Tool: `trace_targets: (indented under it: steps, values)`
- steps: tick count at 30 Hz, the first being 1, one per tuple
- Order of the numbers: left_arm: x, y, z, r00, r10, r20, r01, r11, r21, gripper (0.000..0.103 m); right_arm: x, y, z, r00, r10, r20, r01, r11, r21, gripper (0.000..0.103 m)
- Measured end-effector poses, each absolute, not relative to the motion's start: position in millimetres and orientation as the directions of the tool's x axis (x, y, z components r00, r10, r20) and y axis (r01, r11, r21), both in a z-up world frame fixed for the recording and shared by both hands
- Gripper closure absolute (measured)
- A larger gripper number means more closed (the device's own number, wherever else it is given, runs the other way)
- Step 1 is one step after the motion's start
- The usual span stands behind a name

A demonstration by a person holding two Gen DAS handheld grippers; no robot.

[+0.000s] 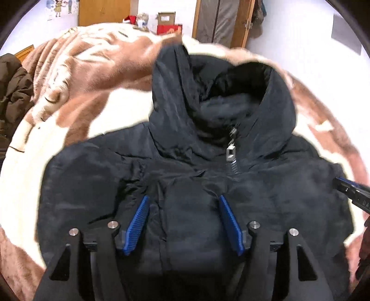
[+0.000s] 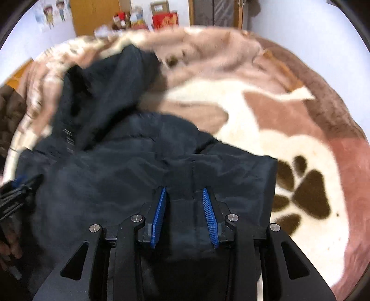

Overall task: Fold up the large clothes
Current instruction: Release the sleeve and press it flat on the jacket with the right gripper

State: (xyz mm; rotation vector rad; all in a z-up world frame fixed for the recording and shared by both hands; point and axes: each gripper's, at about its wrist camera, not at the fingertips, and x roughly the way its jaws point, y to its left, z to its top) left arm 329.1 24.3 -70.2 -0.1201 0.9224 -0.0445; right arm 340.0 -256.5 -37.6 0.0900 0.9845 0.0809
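On the brown-and-cream blanket [image 1: 76, 97] lay the black hooded jacket [image 1: 254, 180], zipped, hood away from the grippers. The left gripper [image 1: 183, 201] had a thick fold of it between widely spread pads; the right gripper [image 2: 184, 193], narrower, pinched a fold near its edge.

A plush blanket [image 2: 289, 129] in brown, pink and cream, with a dark paw print [image 2: 307, 196] at right, covers the bed. At far left lies a brown padded coat [image 1: 13, 92]. A red box [image 1: 168, 29] and wooden door [image 1: 104, 11] stand beyond.
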Motion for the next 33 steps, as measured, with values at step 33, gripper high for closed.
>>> trace_targets:
  steps: [33]
  values:
    - [243,23,-44,0.591,-0.079,-0.802,-0.041,0.991,-0.128,0.035,263,-223,-23,0.547,0.146,-0.824,-0.053,0.989,0.14,0.068]
